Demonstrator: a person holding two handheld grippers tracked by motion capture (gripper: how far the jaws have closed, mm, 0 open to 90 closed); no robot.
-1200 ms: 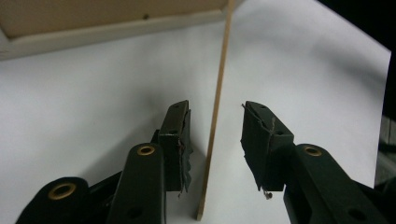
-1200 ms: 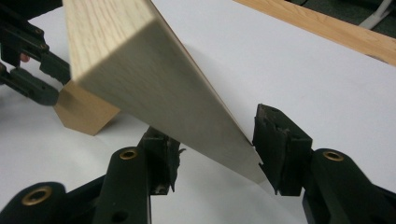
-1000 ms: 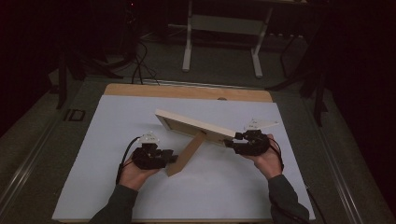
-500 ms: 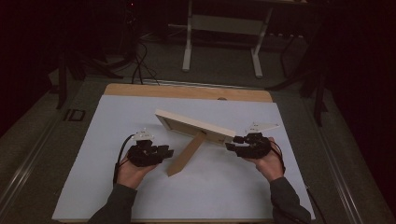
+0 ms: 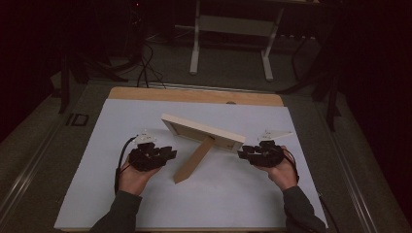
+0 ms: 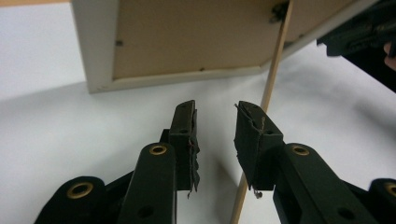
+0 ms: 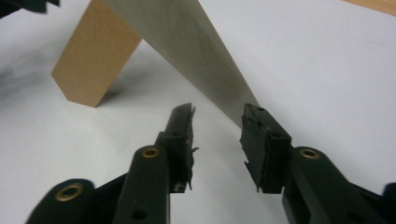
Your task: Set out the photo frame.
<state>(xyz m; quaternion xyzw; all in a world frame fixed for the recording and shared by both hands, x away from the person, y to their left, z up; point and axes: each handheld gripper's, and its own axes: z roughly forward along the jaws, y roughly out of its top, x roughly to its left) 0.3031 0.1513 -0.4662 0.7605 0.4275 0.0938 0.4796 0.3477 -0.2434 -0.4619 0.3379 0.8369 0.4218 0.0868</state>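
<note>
**Currently: frame propped on stand, both grippers beside it, holding nothing**

High view: the pale wooden rectangular picture frame [image 5: 201, 131] stands mid-frame on the white table sheet [image 5: 97, 145], leaning on its flat light-brown wooden stand leg [image 5: 194, 159], which runs down toward lower centre. Left gripper [image 5: 167, 153] sits just left of the stand leg, right gripper [image 5: 241, 153] at the frame's right end. A hand [image 5: 132, 177] holds the left gripper, another hand [image 5: 281, 172] the right. Contact with the frame can't be judged from up here.

Left gripper view: picture frame [image 6: 187, 42] back side across the top, brown backing inside a pale border. Stand leg [image 6: 267, 100] seen edge-on, a thin strip running from upper right down past the right-hand jaw, just beside it or touching; can't tell which. Left gripper [image 6: 215, 114] jaws have just been closing, gap part-spread, nothing between them. Right gripper's black body at upper right [image 6: 359, 32].

Right gripper view: frame edge [image 7: 196, 51] slants from top centre down to the right-hand jaw tip, touching or just short of it. Stand leg [image 7: 95, 58] at upper left. Right gripper [image 7: 217, 116] jaws have just been closing, part-spread, gap empty.
</note>
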